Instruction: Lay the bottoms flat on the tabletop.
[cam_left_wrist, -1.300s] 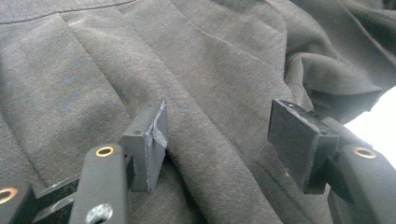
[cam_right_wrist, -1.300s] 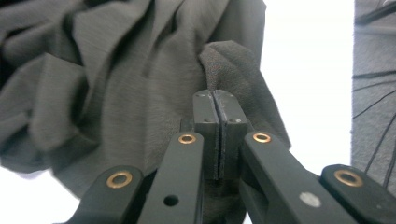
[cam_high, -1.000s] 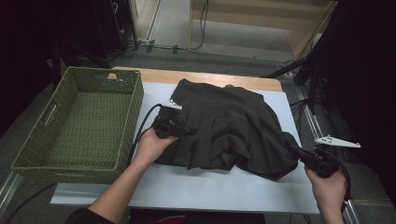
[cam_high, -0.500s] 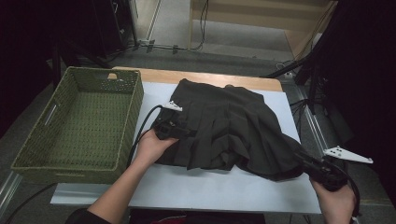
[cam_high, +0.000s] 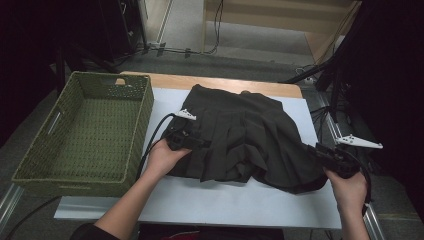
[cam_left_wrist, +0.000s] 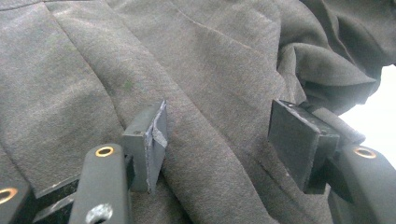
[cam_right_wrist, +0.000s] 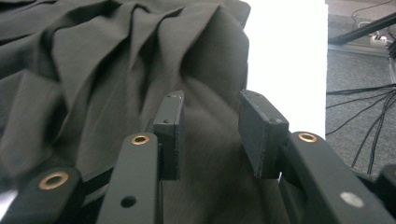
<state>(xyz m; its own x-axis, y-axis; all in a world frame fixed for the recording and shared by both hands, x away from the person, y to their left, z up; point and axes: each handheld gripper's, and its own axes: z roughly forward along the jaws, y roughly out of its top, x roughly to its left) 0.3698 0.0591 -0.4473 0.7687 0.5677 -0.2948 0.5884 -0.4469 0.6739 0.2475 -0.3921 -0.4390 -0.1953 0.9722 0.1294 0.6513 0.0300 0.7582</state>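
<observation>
Skirt (cam_high: 250, 137) lies mid-frame between both claws. Left claw (cam_high: 192, 141) rests apart on its left edge. Right claw (cam_high: 312, 150), at the lower-right hem, has just been opening, cloth between its pads unpinched.

Skirt (cam_high: 250, 137): dark grey woven cloth, matt, soft, pleated, with a fine even grain. Basket (cam_high: 35, 155), at the tabletop's left edge: green wicker weave, rough, matt. Tabletop (cam_high: 225, 205): smooth white surface, light wood along the far edge. Left gripper (cam_left_wrist: 224, 135): matt black plastic jaws, brass-coloured metal eyelets, one pad's facing frayed.
</observation>
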